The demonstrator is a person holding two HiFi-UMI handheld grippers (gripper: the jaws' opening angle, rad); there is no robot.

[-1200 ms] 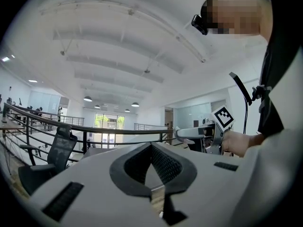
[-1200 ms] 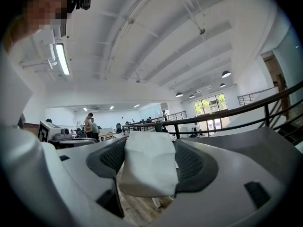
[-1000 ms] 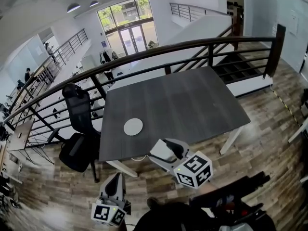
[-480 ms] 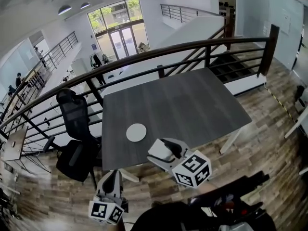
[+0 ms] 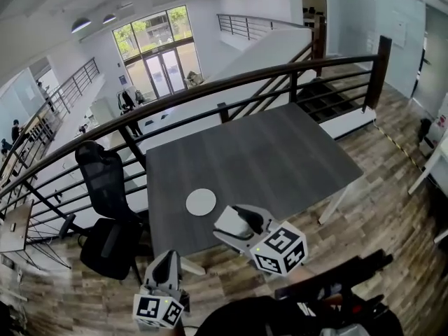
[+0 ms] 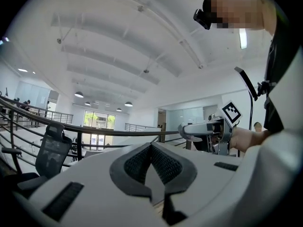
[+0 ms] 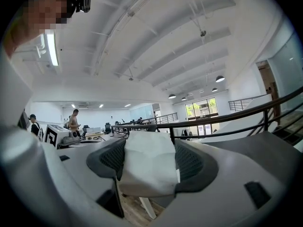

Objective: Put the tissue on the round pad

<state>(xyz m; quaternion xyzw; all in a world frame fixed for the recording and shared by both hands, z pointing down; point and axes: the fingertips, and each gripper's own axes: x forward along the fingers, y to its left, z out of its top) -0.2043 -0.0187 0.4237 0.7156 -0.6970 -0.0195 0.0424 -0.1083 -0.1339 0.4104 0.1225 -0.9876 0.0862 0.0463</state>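
Tissue (image 7: 147,162) is sitting clenched in the right gripper's (image 5: 229,224) fingers over the table's (image 5: 280,152) near edge, with the round pad (image 5: 201,201) lying just ahead-left by the near-left corner, while the left gripper (image 5: 166,261), farther off, is hanging with fingers closed on nothing.

One table (image 5: 280,152), one round pad (image 5: 201,201) on it, one office chair (image 5: 105,180) at the table's left, one tissue (image 7: 149,167), two grippers before the table: left gripper (image 6: 151,150), right gripper (image 7: 149,155).
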